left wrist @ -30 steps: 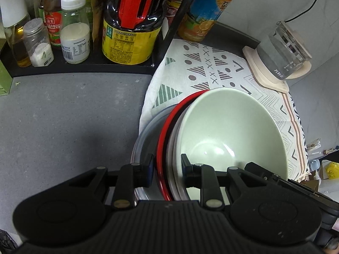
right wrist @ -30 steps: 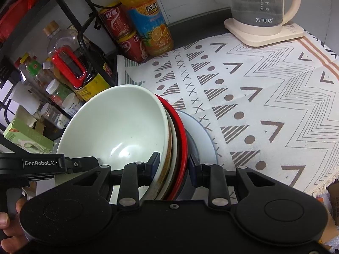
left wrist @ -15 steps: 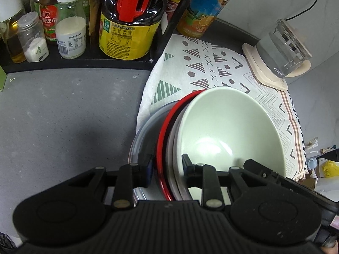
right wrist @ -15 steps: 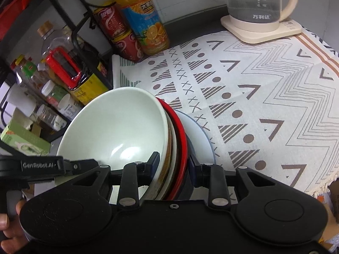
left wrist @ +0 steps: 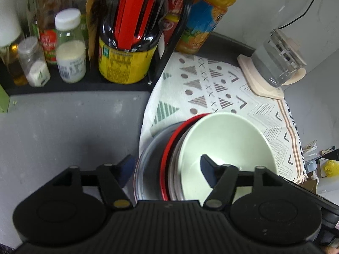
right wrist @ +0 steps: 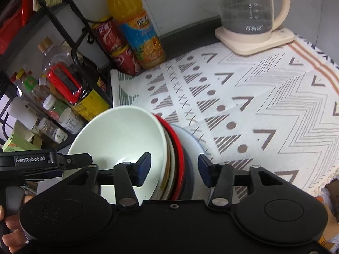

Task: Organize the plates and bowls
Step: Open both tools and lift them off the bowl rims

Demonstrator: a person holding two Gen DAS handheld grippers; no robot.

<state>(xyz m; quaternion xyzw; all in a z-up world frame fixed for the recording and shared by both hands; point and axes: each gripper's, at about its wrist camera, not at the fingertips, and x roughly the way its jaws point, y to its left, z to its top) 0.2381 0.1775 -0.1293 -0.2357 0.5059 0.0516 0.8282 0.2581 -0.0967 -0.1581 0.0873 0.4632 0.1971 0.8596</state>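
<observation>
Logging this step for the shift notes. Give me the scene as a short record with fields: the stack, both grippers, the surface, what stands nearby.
stack: pale green bowl on top, nested in a whitish dish, a red plate, then a grey plate
left gripper: open, jaws have just been opening, straddling the stack's rim, pads clear
right gripper: open, jaws have just been opening, straddling the opposite rim, pads clear
surface: patterned cloth on a grey counter
nearby: glass kettle, orange juice bottle, rack of condiment bottles

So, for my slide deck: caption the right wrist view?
Right gripper fingers open astride nested stack, pale green bowl topmost, on patterned cloth.
</observation>
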